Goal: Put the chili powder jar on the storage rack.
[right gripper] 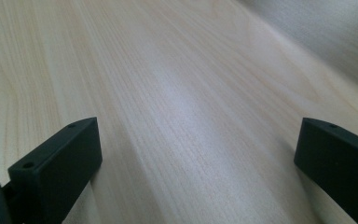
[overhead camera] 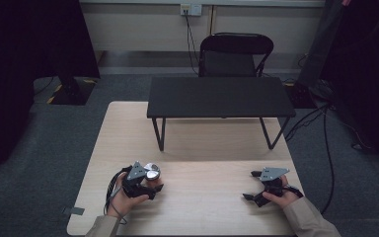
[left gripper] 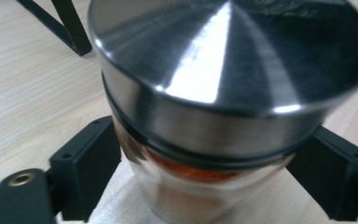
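A squat jar [left gripper: 214, 79] with a brushed steel lid and a clear body showing something orange inside stands on the light wooden table [overhead camera: 202, 207]. In the left gripper view my left gripper [left gripper: 209, 177] has a black pad against each side of the jar's body, just under the lid. From above, the jar [overhead camera: 152, 172] sits at the tip of the left gripper [overhead camera: 153, 180] near the table's front left. My right gripper [overhead camera: 250, 185] rests at the front right, its jaws wide apart. Bare wood lies between the right gripper's [right gripper: 199, 154] pads.
A low black bench [overhead camera: 219, 96] stands across the far half of the table; one of its legs [left gripper: 70, 28] is close behind the jar. A black chair [overhead camera: 234, 54] is beyond it. Cables [overhead camera: 325, 148] run over the floor at the right.
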